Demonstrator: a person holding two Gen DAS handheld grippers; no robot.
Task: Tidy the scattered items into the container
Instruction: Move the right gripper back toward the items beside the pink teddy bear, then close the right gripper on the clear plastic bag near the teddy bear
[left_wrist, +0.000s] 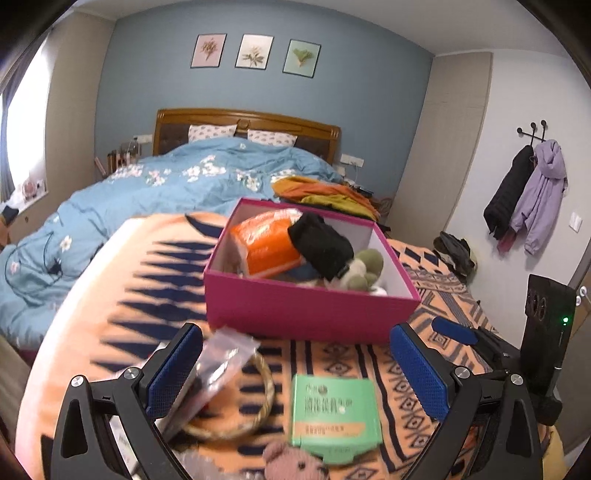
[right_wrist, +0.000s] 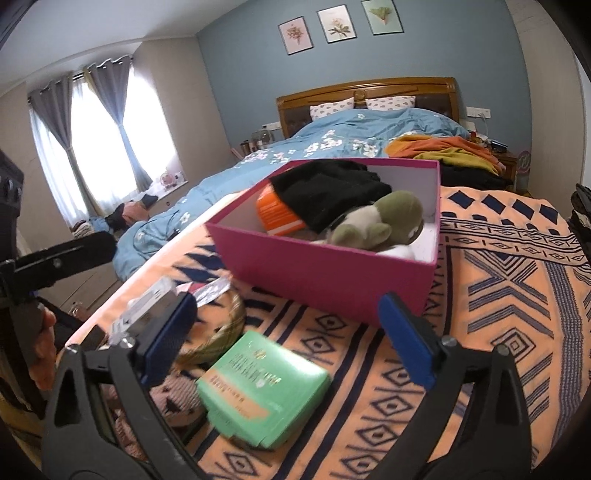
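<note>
green carton (left_wrist: 335, 415) lies flat on the orange patterned blanket (left_wrist: 155, 266), between the wide-apart pads of the left gripper (left_wrist: 295, 373), touching neither. right gripper (right_wrist: 291, 339) also gapes empty above it. pink box (left_wrist: 310, 314) sits just beyond, already holding items.

One pink box (left_wrist: 310, 314) holding three visible things: an orange packet (left_wrist: 264, 245), a black cloth (left_wrist: 319, 245), one green plush (left_wrist: 364, 269). On the blanket: one green carton (left_wrist: 334, 417), one rope ring (left_wrist: 258, 398), one clear bag (left_wrist: 218, 365), one knitted toy (left_wrist: 291, 463). Three framed prints (left_wrist: 255, 51) on the wall.
</note>
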